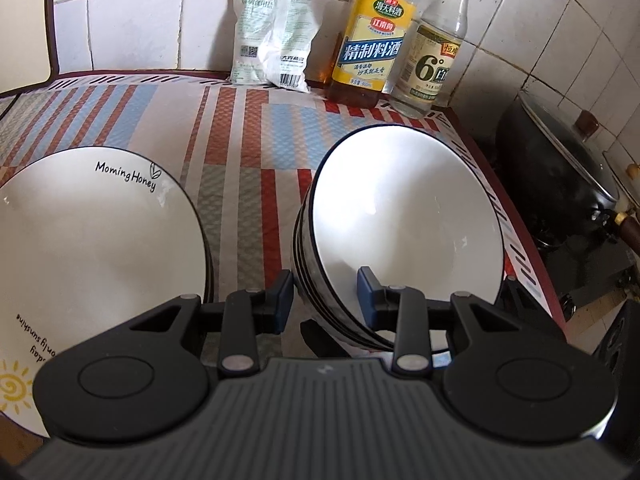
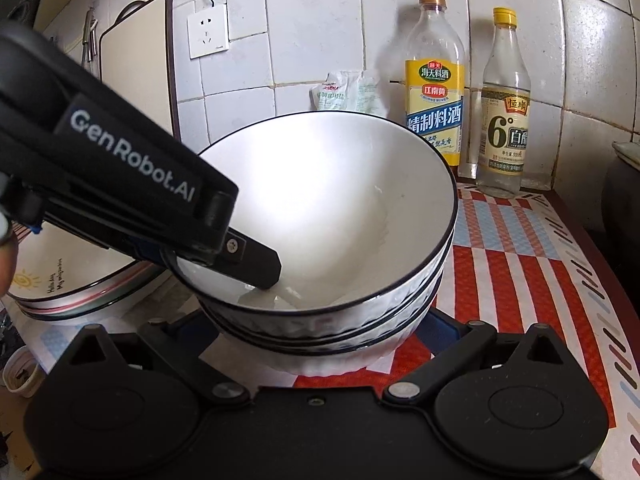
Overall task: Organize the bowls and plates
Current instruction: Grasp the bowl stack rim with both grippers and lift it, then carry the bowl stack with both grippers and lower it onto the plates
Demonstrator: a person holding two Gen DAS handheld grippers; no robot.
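A stack of white bowls with dark rims (image 1: 404, 216) stands on the striped mat; it also fills the right wrist view (image 2: 340, 200). A stack of white plates lettered "Morning Honey" (image 1: 88, 248) lies to its left and shows in the right wrist view (image 2: 76, 280). My left gripper (image 1: 324, 300) is open, straddling the near rim of the top bowl, one finger inside and one outside; its finger (image 2: 260, 268) shows inside the bowl. My right gripper (image 2: 320, 332) is open, low in front of the bowl stack, its fingertips hidden behind the bowls.
A yellow-labelled cooking wine bottle (image 1: 370, 44), a clear vinegar bottle (image 1: 434, 52) and a white packet (image 1: 272, 36) stand against the tiled wall. A black lidded wok (image 1: 560, 168) sits right of the mat. A cutting board (image 2: 140, 76) leans at the left wall.
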